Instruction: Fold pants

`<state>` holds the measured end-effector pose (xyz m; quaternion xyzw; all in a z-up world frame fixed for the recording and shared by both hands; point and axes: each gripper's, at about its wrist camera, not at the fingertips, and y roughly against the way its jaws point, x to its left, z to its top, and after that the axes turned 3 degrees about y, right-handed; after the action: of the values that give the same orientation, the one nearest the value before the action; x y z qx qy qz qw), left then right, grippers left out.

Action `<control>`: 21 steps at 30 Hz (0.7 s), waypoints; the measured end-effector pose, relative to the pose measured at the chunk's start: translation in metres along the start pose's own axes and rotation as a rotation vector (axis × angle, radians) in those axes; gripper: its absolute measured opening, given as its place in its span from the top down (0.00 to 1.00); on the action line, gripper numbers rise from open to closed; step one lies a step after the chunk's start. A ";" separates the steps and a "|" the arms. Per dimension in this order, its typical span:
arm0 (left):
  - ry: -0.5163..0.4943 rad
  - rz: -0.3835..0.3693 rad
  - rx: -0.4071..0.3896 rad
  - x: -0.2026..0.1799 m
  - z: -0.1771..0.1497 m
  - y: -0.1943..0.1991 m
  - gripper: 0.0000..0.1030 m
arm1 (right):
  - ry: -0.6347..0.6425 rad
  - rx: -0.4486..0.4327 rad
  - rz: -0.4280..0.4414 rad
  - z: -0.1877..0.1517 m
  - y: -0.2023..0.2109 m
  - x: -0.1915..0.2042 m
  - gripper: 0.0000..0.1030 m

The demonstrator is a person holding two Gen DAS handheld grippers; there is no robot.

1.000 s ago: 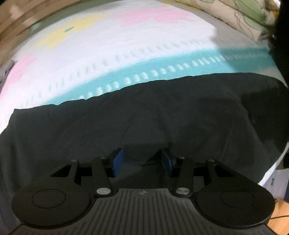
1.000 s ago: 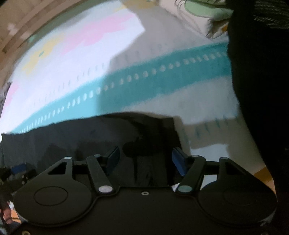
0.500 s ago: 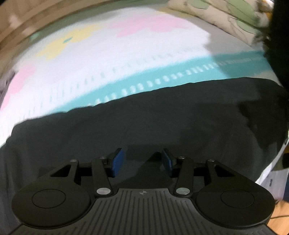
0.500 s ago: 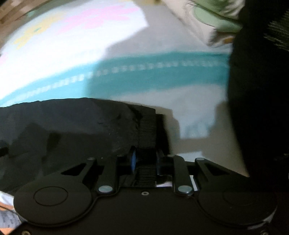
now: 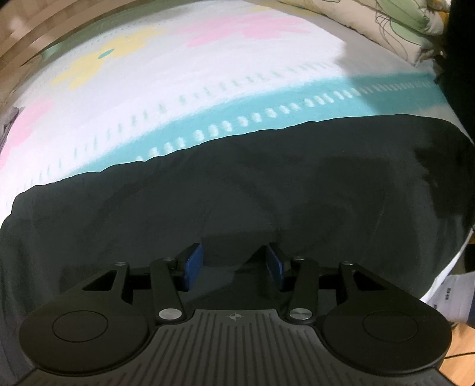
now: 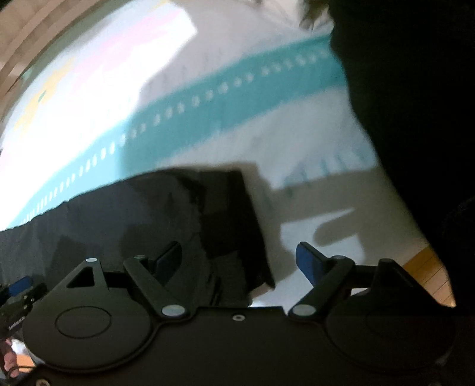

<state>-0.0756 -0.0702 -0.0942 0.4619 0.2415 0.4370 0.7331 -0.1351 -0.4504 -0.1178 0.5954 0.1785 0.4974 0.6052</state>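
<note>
Black pants lie spread flat across the near edge of a bed. My left gripper is open, its blue pads just above the cloth near the pants' middle. In the right wrist view the pants' end with its dark band lies on the bed. My right gripper is open and hangs over that end, with the corner of the cloth between its spread fingers but not pinched.
The bedsheet is white with a teal dotted stripe and pink and yellow flowers. A floral pillow lies at the far right. A person in dark clothes stands at the right. The wooden floor shows beyond the bed edge.
My right gripper was shut on the pants' band half a second ago and has opened, letting it go. My left gripper has stayed open over the cloth.
</note>
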 end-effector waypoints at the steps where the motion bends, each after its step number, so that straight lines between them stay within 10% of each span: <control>1: -0.001 0.001 -0.001 0.000 0.000 0.000 0.55 | -0.002 0.012 0.004 0.000 -0.003 0.000 0.17; 12: 0.016 -0.011 -0.002 0.006 -0.001 0.002 0.55 | -0.005 0.094 0.052 0.001 -0.028 0.001 0.34; 17: 0.018 -0.011 -0.008 0.008 -0.003 0.005 0.55 | -0.017 0.068 0.073 -0.001 -0.020 -0.003 0.72; 21: 0.018 -0.005 -0.008 0.007 -0.003 0.006 0.55 | -0.007 0.032 0.121 -0.002 -0.011 -0.001 0.77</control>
<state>-0.0771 -0.0614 -0.0899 0.4542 0.2474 0.4405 0.7338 -0.1326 -0.4478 -0.1278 0.6164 0.1481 0.5280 0.5651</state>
